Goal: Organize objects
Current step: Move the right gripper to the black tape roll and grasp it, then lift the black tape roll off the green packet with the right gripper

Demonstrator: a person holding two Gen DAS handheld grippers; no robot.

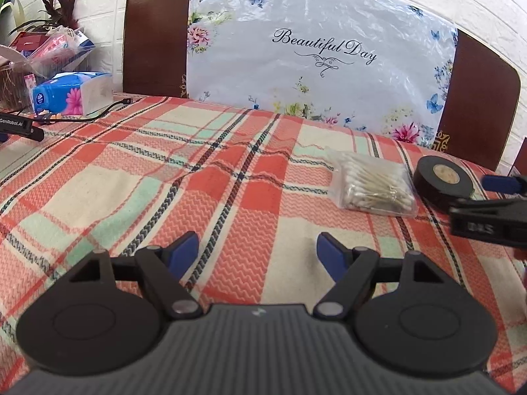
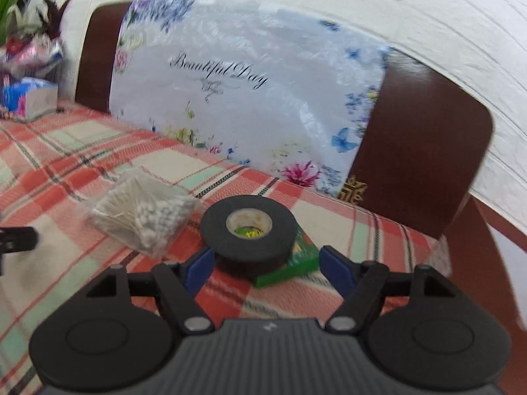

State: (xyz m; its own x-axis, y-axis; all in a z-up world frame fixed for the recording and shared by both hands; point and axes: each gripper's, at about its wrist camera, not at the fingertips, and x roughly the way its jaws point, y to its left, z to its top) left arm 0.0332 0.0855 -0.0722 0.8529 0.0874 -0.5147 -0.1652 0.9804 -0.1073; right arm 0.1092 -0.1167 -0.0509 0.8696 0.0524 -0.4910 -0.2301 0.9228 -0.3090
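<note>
A black tape roll [image 2: 248,230] lies flat on top of a small green box [image 2: 290,268] on the plaid tablecloth [image 2: 66,171]. My right gripper [image 2: 267,268] is open, its blue fingertips on either side of the roll's near edge, not closed on it. A clear bag of cotton swabs [image 2: 143,219] lies just left of the roll. In the left wrist view, my left gripper [image 1: 257,255] is open and empty over bare cloth; the swab bag [image 1: 374,186] and tape roll [image 1: 443,177] lie far right, with the right gripper's parts [image 1: 487,220] beside them.
A wooden board with a floral "Beautiful Day" cover [image 1: 316,56] stands along the table's back edge. A blue tissue pack [image 1: 70,93], a basket of packets [image 1: 42,49], a black cable [image 1: 85,117] and a black device [image 1: 19,126] sit at the far left.
</note>
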